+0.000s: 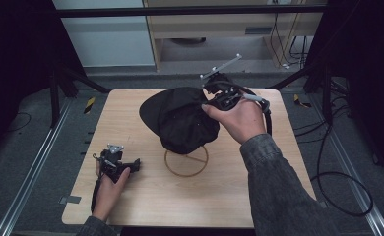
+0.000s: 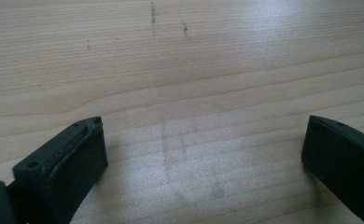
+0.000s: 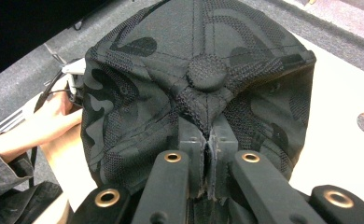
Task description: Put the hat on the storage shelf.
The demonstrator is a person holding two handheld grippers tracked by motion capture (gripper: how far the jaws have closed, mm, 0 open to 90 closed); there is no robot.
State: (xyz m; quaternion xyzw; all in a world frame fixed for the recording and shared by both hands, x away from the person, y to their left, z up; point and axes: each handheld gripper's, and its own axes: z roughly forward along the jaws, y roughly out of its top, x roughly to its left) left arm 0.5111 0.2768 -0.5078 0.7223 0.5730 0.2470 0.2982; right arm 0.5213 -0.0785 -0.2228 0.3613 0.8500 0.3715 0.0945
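Note:
A black camouflage-patterned cap (image 1: pixel 180 118) sits on a wooden stand whose ring base (image 1: pixel 186 164) lies on the light wooden table (image 1: pixel 145 206). My right gripper (image 1: pixel 207 97) is at the cap's far right side. In the right gripper view its jaws are pressed together on a fold of the cap's (image 3: pixel 138 93) fabric, just below the top button (image 3: pixel 207 71); the right gripper (image 3: pixel 208 140) is shut on it. My left gripper (image 1: pixel 135 165) rests low at the table's left, apart from the cap. The left gripper (image 2: pixel 203 135) stands open over bare wood (image 2: pixel 194 60).
Black frame posts (image 1: pixel 57 88) stand at the table's far corners. Cables (image 1: pixel 337 182) trail over the grey floor to the right. Metal rails (image 1: pixel 27 182) run along both sides. A pale cabinet (image 1: pixel 229 24) stands behind. The other hand (image 3: pixel 45 123) appears in the right gripper view.

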